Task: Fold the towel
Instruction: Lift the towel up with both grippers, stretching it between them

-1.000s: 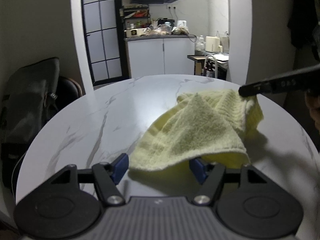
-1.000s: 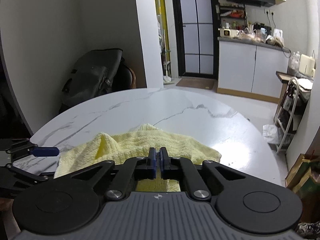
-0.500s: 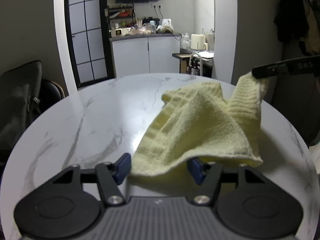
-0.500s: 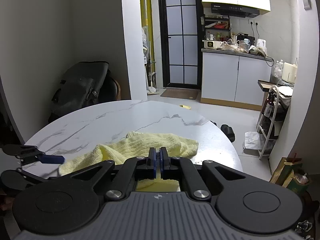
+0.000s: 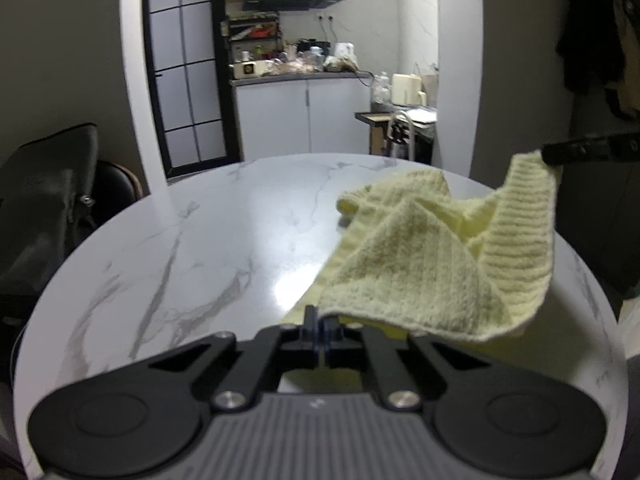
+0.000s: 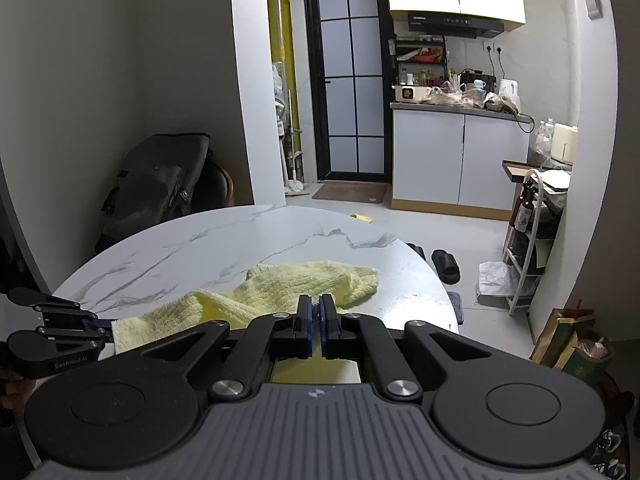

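A pale yellow towel [image 5: 420, 264] lies rumpled on the right half of a round white marble table [image 5: 200, 240]. My left gripper [image 5: 318, 326] is at the towel's near edge, its jaws closing tight on the cloth there. In the right wrist view the left gripper [image 6: 102, 325] pinches the towel's left corner. My right gripper [image 6: 316, 310] is shut on the towel [image 6: 312, 284], with yellow cloth showing under its fingers. In the left wrist view the right gripper [image 5: 546, 154] holds one corner raised above the table at the far right.
A black bag [image 6: 160, 184] rests on a chair beyond the table's left rim. Dark slippers [image 6: 444, 264], a wire rack [image 6: 528, 240] and a paper bag [image 6: 568, 340] stand on the floor to the right. White kitchen cabinets [image 6: 460, 160] are behind.
The left gripper's jaws went from wide open to shut on the towel's near edge. The right gripper drew back and rose, lifting its corner of the towel off the table.
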The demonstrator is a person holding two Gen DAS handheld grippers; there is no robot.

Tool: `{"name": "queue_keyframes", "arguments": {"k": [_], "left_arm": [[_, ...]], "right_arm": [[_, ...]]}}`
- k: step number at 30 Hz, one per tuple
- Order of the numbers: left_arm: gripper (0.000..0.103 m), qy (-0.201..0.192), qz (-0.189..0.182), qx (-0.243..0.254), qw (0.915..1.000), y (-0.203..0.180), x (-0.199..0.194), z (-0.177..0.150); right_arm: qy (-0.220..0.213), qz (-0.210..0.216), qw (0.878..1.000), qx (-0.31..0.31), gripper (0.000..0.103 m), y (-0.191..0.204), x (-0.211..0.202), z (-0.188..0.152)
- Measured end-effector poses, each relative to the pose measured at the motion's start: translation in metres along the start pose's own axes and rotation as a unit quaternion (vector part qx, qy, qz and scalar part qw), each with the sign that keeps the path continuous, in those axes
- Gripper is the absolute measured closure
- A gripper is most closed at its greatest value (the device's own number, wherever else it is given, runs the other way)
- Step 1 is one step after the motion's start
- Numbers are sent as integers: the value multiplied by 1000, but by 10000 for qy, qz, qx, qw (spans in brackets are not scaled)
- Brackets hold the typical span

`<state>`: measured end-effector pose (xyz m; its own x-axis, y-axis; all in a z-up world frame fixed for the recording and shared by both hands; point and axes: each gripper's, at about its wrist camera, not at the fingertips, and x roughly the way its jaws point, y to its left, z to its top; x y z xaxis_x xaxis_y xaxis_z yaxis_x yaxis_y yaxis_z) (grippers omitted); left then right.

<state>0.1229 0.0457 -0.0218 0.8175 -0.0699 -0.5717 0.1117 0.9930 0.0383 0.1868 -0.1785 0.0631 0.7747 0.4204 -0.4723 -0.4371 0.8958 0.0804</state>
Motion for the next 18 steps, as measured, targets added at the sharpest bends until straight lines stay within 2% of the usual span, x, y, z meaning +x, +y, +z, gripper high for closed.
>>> {"name": "queue_keyframes", "arguments": {"k": [10, 18], "left_arm": [[100, -485, 140, -268, 9984, 7, -34, 21], [100, -875, 226, -353, 9953, 13, -67, 34]], "right_arm": [[-271, -3, 9996, -125, 99, 9, -28, 16], [-649, 39, 9975, -265, 99, 27, -56, 38]]}}
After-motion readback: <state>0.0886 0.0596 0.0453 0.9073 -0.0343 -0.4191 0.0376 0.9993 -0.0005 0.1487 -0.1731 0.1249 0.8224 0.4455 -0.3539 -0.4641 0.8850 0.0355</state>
